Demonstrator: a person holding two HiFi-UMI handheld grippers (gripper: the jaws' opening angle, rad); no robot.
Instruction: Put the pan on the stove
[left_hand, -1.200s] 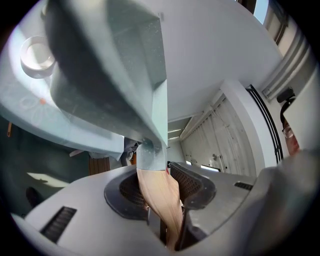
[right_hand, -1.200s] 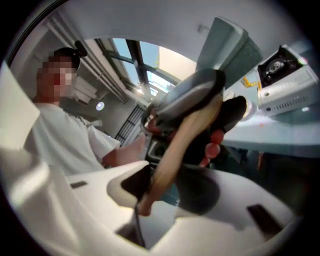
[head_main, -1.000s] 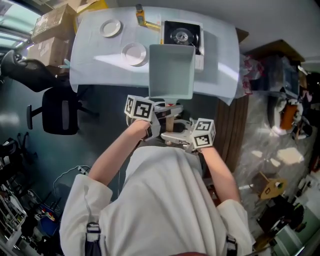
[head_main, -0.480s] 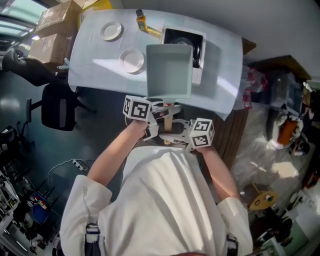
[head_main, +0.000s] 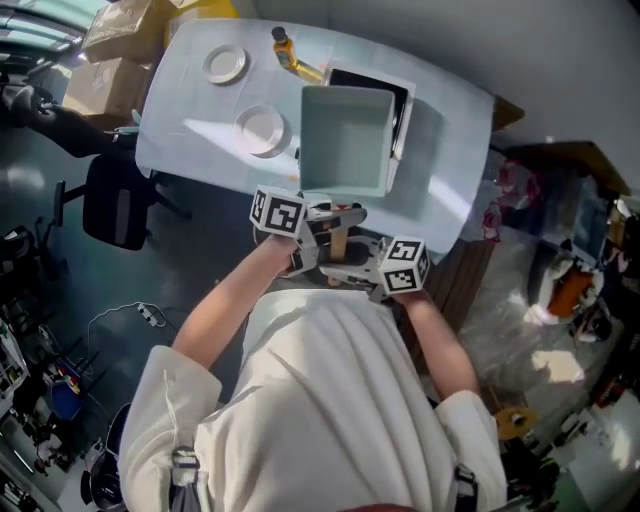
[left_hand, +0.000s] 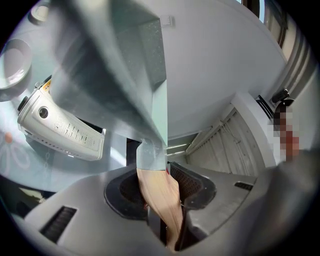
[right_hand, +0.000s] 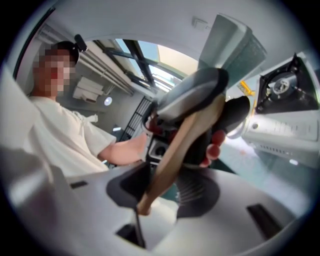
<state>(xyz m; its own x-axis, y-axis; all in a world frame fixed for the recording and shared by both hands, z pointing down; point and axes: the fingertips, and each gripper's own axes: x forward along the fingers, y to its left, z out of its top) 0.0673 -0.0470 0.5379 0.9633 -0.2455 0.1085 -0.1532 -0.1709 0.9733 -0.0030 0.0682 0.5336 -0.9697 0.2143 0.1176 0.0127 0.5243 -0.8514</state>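
A square pale green pan (head_main: 345, 138) with a wooden handle (head_main: 338, 243) hangs over the table, covering most of the portable gas stove (head_main: 400, 92). My left gripper (head_main: 322, 222) is shut on the handle close to the pan's body; in the left gripper view the handle (left_hand: 161, 197) runs up between the pads to the pan (left_hand: 125, 70), with the stove (left_hand: 60, 127) below at left. My right gripper (head_main: 352, 270) is shut on the handle's end (right_hand: 165, 165). The right gripper view shows the pan (right_hand: 231, 44) and the stove (right_hand: 285, 112) at right.
The table (head_main: 190, 140) wears a white cloth and carries two white plates (head_main: 262, 130) (head_main: 224, 64) and a small bottle (head_main: 284, 47) left of the stove. Cardboard boxes (head_main: 115, 70) and an office chair (head_main: 115, 205) stand left of the table, with cluttered shelving at right.
The pan has moved forward with both grippers and now covers more of the stove, whose burner showed before. Both grips on the handle are unchanged.
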